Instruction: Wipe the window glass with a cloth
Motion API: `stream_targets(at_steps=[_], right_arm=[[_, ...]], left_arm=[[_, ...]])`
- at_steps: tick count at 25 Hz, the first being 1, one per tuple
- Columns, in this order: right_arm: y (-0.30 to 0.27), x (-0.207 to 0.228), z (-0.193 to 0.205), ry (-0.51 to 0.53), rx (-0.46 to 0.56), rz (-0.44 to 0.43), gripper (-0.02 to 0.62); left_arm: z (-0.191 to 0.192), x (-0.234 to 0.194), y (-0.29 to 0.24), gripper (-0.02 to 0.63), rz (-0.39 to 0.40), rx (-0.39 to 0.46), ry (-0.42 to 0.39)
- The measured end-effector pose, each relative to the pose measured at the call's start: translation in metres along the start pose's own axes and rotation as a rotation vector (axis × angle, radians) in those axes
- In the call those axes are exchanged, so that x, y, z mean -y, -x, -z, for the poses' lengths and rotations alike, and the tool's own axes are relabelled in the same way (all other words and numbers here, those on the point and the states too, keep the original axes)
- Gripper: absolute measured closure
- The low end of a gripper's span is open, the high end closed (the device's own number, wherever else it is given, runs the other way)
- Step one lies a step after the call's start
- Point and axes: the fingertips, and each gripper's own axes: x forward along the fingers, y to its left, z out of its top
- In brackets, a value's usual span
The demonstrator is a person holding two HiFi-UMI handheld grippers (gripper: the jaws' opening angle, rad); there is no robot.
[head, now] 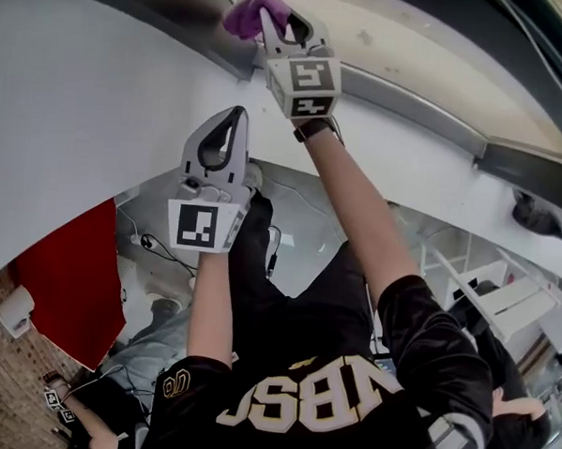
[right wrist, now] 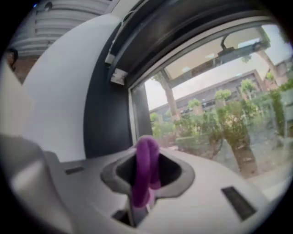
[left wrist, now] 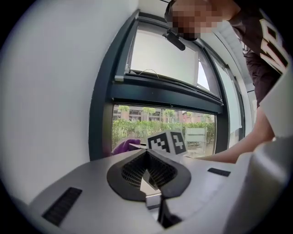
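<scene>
The cloth (head: 247, 14) is purple and folded into a loop. It sits at the top centre of the head view, clamped in the right gripper (head: 275, 26). In the right gripper view the jaws are closed on the cloth (right wrist: 145, 167), which stands upright between them and rises above the tips of the right gripper (right wrist: 145, 153).

In the left gripper view the cloth (left wrist: 123, 146) lies at the lower left corner of the lower glass (left wrist: 151, 125), just beside the dark frame (left wrist: 100, 114). Whether it touches the pane cannot be told. The right gripper's marker cube (left wrist: 167, 142) shows just right of the cloth.

In the right gripper view the glass (right wrist: 219, 114) fills the right half of the frame, with the frame (right wrist: 105, 114) left of centre. Trees, a hedge and buildings show through the pane.

The left gripper (head: 236, 123) is at centre left of the head view, below and left of the right gripper and apart from it, over the white wall (head: 80, 114). In its own view the left gripper (left wrist: 147, 152) has its jaws together with nothing between them.

Above the lower pane in the left gripper view, a dark crossbar separates it from an upper pane (left wrist: 160, 57) that appears pale and opaque.

Both forearms reach up from the lower half of the head view. A red panel (head: 71, 283) occupies the lower left, with brick (head: 0, 383) below it. White shelving (head: 503, 296) stands at the right.
</scene>
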Motion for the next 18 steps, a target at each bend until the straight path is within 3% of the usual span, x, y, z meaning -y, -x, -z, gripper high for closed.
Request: stream_targets(at_steps=[3, 6, 11, 18], right_arm=[[-0.011, 0.006, -0.001, -0.028, 0.021, 0.059, 0.512], [0.019, 0.037, -0.007, -0.060, 0.041, 0.109, 0.512], [0.141, 0.170, -0.005, -0.103, 0.028, 0.293, 0.512], [0.337, 0.369, -0.008, -0.133, 0.035, 0.618, 0.512]], left_arm=[[0.004, 0.002, 0.006, 0.586, -0.006, -0.002, -0.008], [0.013, 0.028, -0.003, 0.586, 0.031, -0.008, -0.001], [0.025, 0.124, -0.048, 0.586, 0.150, -0.004, 0.043], [0.034, 0.284, -0.104, 0.586, 0.350, 0.010, 0.103]])
